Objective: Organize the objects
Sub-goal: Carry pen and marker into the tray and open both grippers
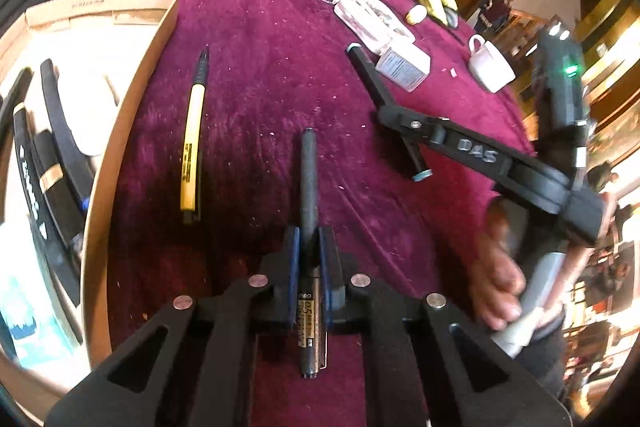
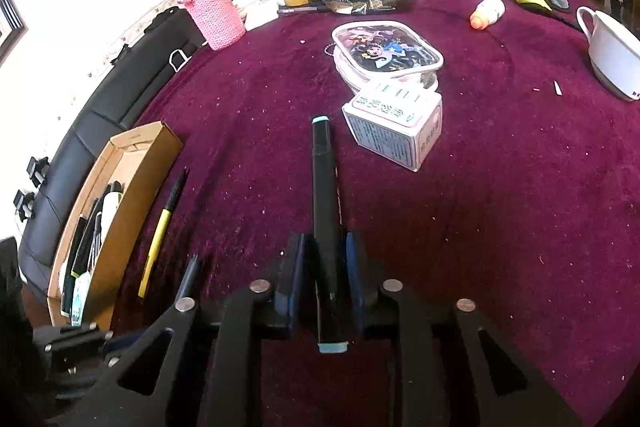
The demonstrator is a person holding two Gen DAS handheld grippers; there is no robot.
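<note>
A cardboard box (image 2: 120,187) is seen at the left of the bench (image 2: 500,227), with pens lying inside it. Just beside its right wall a pencil (image 2: 160,227) is laid lengthwise. Ahead, a small carton (image 2: 394,125) is set touching a pouch (image 2: 386,47) behind it. Far right, a cup (image 2: 612,59) is placed.

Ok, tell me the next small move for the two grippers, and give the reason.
Probably carry the left gripper leftward over the cardboard box and release there. It is already shut on the black gel pen, the box already holds other pens, and the right gripper holds a black marker to follow.
</note>
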